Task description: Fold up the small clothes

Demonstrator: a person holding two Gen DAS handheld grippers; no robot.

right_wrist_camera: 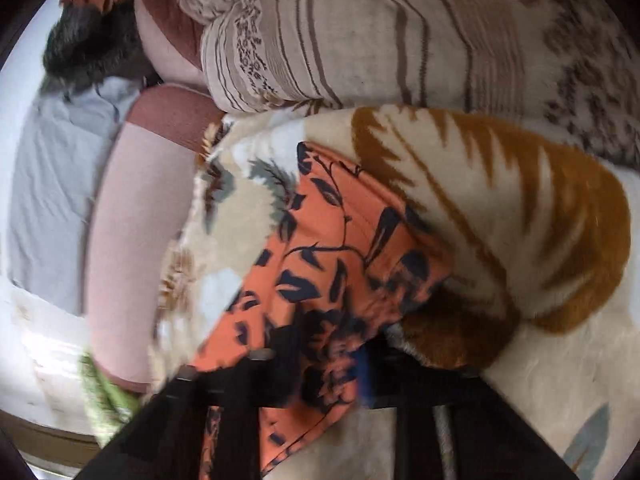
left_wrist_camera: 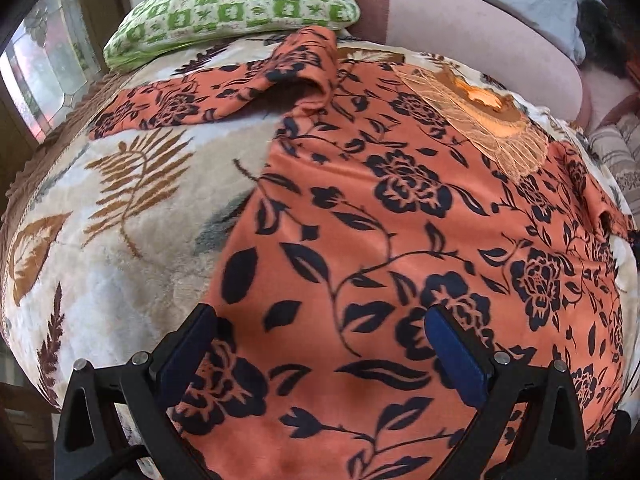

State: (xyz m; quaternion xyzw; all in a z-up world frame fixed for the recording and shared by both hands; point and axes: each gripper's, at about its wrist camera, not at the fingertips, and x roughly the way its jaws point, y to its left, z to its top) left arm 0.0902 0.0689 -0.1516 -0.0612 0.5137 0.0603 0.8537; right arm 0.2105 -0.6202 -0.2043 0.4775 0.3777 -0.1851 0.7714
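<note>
Lower frame, left gripper (left_wrist_camera: 320,344): fingers apart over orange floral garment (left_wrist_camera: 400,220).
Right gripper (right_wrist_camera: 320,368): clamped on garment sleeve (right_wrist_camera: 332,248).
Surroundings: leaf-print blanket (left_wrist_camera: 120,200); green pillow (left_wrist_camera: 228,4), top.

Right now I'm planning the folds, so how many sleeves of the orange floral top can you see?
2. One sleeve lies spread toward the green pillow on the left; the other sleeve is at the right gripper, which appears shut on it, though blurred.

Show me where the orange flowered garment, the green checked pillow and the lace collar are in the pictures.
orange flowered garment (left_wrist_camera: 360,240): left wrist view, on the middle of its body.
green checked pillow (left_wrist_camera: 240,0): left wrist view, on its top face.
lace collar (left_wrist_camera: 500,136): left wrist view, on the fringed lace.
</note>
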